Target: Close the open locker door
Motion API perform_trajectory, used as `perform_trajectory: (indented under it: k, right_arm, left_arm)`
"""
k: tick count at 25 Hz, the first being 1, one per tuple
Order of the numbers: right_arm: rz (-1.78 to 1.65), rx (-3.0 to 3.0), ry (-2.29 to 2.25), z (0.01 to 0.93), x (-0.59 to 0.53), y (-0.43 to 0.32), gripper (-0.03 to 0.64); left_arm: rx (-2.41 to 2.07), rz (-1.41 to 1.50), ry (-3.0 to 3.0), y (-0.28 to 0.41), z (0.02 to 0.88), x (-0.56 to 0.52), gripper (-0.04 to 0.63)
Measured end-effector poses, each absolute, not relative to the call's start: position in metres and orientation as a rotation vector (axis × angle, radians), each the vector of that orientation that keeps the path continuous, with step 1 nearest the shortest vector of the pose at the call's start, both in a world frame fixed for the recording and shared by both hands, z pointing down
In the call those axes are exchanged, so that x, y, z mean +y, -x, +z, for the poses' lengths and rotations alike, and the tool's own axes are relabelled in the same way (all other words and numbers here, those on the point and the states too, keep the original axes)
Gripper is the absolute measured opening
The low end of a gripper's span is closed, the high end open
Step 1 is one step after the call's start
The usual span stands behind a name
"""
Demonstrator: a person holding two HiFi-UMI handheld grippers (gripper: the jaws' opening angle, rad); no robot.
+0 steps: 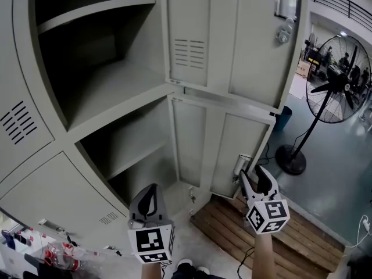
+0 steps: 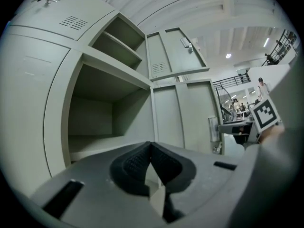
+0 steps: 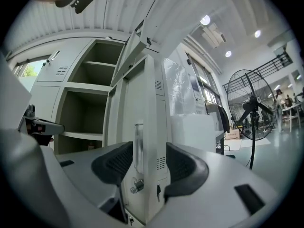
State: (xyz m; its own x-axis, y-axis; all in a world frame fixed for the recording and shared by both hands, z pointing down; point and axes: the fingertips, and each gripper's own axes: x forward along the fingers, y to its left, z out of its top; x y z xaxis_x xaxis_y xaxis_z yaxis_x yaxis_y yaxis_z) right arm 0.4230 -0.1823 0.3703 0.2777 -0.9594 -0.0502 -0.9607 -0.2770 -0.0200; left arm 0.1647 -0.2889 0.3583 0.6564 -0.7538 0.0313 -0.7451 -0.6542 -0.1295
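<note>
Two doors hang open, upper door (image 1: 232, 39) over lower door (image 1: 224, 150). The lower one stands upright, long axis vertical, swung out right of its compartment (image 1: 133, 150). Its free edge, by the latch (image 1: 240, 166), sits between the right gripper's (image 1: 253, 172) spread jaws. The left gripper (image 1: 152, 186), jaws pressed together on nothing, hovers before that compartment; one fan (image 1: 337, 80) stands right

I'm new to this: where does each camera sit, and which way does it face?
Head view: on the person's head, looking steeply down at the lockers; left gripper, right gripper and shoes show.
Left gripper view: on the left gripper, looking past its shut jaws into an open compartment.
Right gripper view: on the right gripper, looking at the edge of the open door between its parted jaws.
Shared: head and right gripper views both show the fan.
</note>
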Motion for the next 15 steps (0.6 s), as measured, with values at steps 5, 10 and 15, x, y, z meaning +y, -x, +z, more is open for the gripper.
perform_trajectory:
  k: [5, 10, 15]
  right_arm:
    - [0.033, 1.86, 2.472, 0.373, -0.188, -0.4248, 0.229]
    - [0.043, 1.867, 2.464, 0.3728, -0.1894, -0.4229, 0.151]
    - [0.049, 1.874, 2.466, 0.3723, -0.1872, -0.4187, 0.137]
  left_arm:
    - [1.251, -0.123, 2.768, -0.1652, 0.3583, -0.2913, 0.002]
    - [1.243, -0.13, 2.77, -0.1651, 0.36, -0.29, 0.002]
    - [1.244, -0.132, 2.772, -0.1639, 0.3607, -0.2882, 0.002]
